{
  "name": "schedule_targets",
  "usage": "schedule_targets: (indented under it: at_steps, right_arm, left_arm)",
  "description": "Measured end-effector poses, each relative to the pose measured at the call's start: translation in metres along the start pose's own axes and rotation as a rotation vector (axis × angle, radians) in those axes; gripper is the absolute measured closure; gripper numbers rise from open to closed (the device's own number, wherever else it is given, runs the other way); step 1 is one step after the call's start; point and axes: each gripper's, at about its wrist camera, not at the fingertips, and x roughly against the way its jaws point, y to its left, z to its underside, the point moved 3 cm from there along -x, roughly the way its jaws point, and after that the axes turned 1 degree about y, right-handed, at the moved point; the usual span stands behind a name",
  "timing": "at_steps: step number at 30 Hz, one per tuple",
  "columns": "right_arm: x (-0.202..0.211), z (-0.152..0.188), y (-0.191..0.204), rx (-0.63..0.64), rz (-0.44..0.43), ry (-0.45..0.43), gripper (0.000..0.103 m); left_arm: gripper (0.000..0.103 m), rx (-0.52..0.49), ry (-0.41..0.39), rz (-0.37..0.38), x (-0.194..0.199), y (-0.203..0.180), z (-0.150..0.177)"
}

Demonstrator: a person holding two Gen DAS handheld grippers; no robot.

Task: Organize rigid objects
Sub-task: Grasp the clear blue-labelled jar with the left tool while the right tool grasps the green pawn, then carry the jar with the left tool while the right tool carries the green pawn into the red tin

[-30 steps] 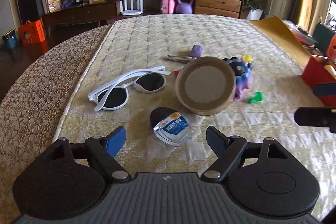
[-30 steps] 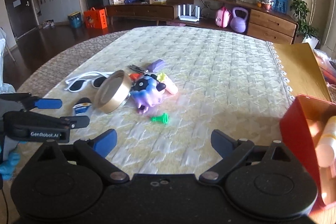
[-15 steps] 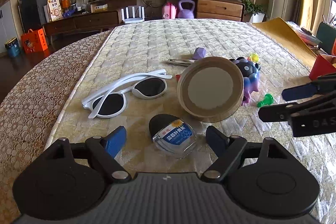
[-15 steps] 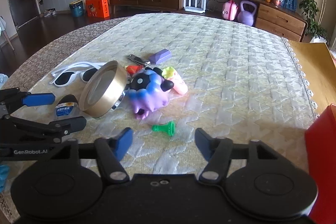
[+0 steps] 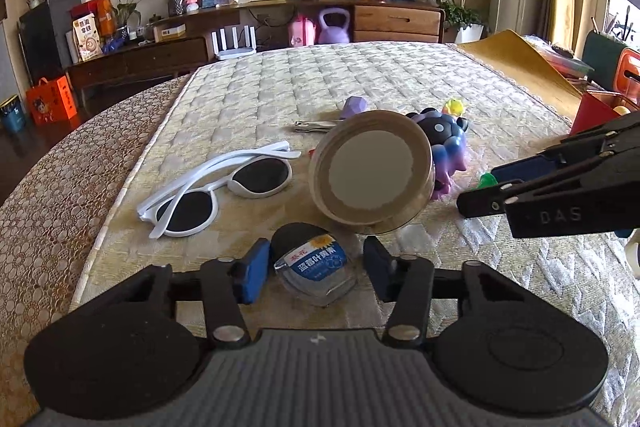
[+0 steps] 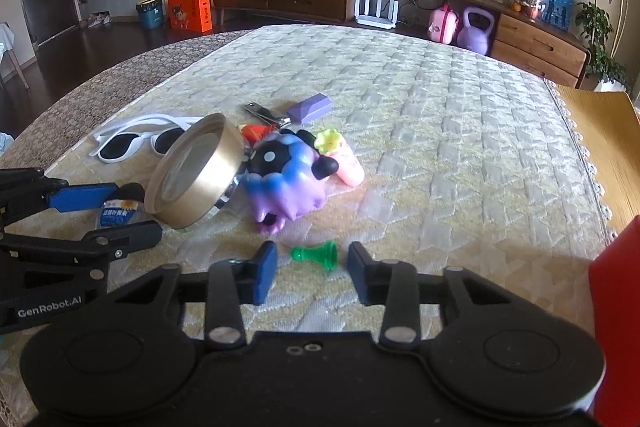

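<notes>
On the bench (image 5: 248, 99) under its quilted cloth, going left to right in the left wrist view: the white sunglasses (image 5: 218, 193) lie folded at about ten o'clock from the left gripper (image 5: 314, 269); they look light and stiff but thin in the arms, best taken across the bridge rather than by an arm; the small clear case with the blue label (image 5: 316, 267) sits directly between the left gripper's jaws, which are closing with gaps on both sides, so no pad presses it yet; it looks light, hard and glossy, likely slippery, and its rounded flanks are the fair place to pinch, low and square; at twelve o'clock beyond it the round gold tin (image 5: 374, 171) leans tilted against the purple toy (image 5: 450, 151), rigid but too wide for an easy pinch except across its rim, and it could roll if nudged; at three o'clock, in the right wrist view, the green chess pawn (image 6: 316, 253) lies on its side between the closing jaws of the right gripper (image 6: 313, 273), untouched as far as I can tell; tiny, hard and smooth, it may squirt out, so the narrow waist near the base seems the safest hold; the red bin (image 6: 618, 323) stands at the right edge
</notes>
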Motion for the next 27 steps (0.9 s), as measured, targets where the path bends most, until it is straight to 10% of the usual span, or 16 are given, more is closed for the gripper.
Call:
schedule_targets:
  at_steps: [27]
  right_arm:
    - [0.095, 0.026, -0.001, -0.054, -0.047, -0.051, 0.08]
  left_arm:
    - [0.059, 0.005, 0.051, 0.059, 0.055, -0.036, -0.009]
